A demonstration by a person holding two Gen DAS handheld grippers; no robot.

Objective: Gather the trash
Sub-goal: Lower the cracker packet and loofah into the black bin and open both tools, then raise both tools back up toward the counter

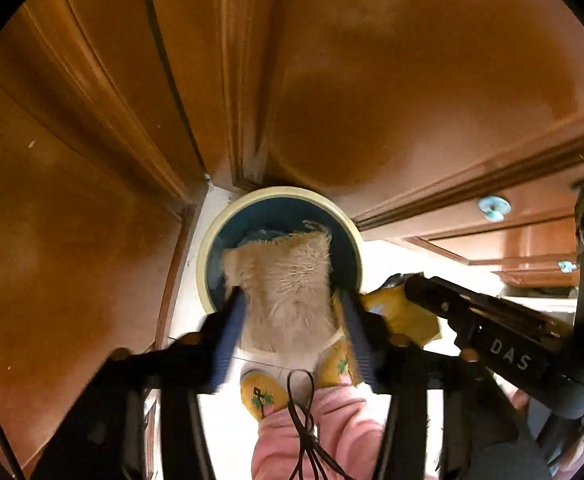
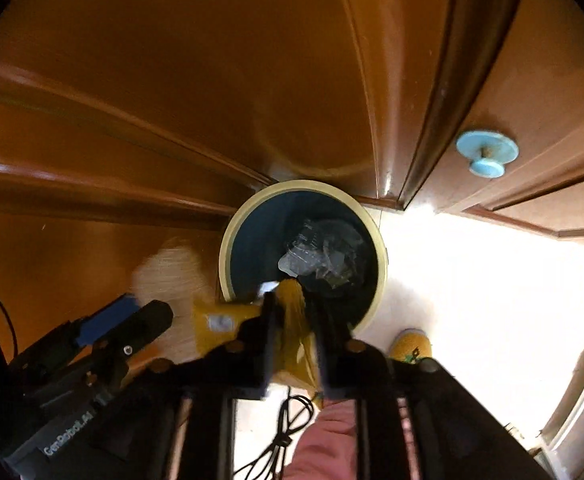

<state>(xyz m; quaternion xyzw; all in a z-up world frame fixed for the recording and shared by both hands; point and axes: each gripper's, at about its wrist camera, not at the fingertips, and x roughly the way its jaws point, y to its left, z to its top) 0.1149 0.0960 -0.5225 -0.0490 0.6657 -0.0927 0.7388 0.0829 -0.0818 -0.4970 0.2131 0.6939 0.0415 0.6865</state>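
Drop step. Left gripper (image 1: 292,320) jaws spread around beige fluffy scrap (image 1: 288,292), apparently falling; right gripper (image 2: 292,312) loosely straddles yellow wrapper (image 2: 292,320) over bin (image 2: 228,240). Next: withdraw.

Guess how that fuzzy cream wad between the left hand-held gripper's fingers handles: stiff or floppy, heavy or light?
The fuzzy cream-coloured fibrous wad is probably soft and floppy: its edges look frayed and hairy. Likely light for its bulk, so it may drift or snag instead of dropping cleanly into the round cream-rimmed blue bin. Unlikely to be slippery or fragile.
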